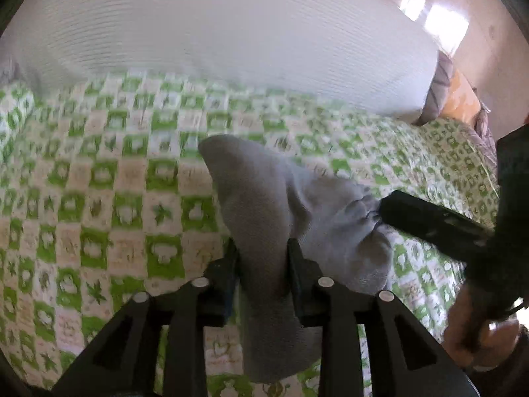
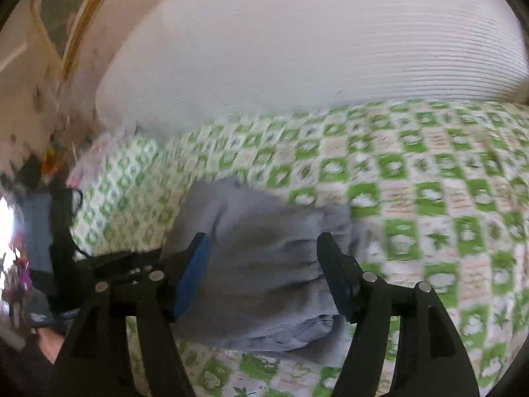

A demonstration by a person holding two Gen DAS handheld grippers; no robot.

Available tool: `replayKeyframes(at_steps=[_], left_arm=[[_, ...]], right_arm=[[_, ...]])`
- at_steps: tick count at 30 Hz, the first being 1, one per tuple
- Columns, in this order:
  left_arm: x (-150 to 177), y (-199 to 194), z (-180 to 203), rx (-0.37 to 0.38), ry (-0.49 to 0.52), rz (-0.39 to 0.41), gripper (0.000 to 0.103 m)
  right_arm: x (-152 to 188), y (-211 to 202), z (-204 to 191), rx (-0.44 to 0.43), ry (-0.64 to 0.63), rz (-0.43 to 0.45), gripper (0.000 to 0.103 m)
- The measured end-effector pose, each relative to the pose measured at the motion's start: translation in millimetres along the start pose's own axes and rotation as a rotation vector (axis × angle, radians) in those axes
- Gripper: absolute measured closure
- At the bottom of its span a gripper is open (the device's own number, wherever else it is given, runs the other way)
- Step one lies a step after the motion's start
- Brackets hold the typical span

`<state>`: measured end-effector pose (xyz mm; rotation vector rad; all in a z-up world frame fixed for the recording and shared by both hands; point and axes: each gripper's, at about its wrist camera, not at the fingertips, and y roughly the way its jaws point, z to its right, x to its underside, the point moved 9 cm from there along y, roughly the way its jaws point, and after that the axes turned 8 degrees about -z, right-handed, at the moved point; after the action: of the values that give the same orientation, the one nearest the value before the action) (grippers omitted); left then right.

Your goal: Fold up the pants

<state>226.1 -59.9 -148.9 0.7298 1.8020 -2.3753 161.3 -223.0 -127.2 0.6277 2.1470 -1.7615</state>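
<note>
The grey pants (image 1: 264,198) lie bunched on a green-and-white checked bedspread (image 1: 99,182). My left gripper (image 1: 263,248) is shut on a fold of the grey cloth, which runs up between its fingers and hangs below them. In the right wrist view the pants (image 2: 264,231) lie in a wrinkled heap. My right gripper (image 2: 264,248) is open, its two fingers standing wide apart on either side of the heap. The right gripper also shows in the left wrist view (image 1: 429,221), its tip against the pants.
A large white ribbed pillow (image 1: 215,33) lies along the far side of the bed. Grey and orange cushions (image 1: 456,96) sit at the far right. In the right wrist view a wall and cluttered items (image 2: 39,172) stand beyond the bed's left edge.
</note>
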Motion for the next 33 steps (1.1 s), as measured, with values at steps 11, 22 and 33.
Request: replayKeyframes(at_steps=[11,22,33], left_arm=[[-13.4,-25.4,-11.5,0.026,0.053,0.079,0.071],[2.2,21.1,-17.1,-0.133,0.07,-0.008,0.071],[30.7,-84.4,8.2,-0.271,0.02,0.213,0.069]], right_arm=[[4.0,2.4,20.8,0.0,0.054,0.008,0.049],[24.0,9.6,31.2,0.044,0.058,-0.059,0.049],[25.8,-84.5,-27.8,0.021,-0.16,0.036,0.047]])
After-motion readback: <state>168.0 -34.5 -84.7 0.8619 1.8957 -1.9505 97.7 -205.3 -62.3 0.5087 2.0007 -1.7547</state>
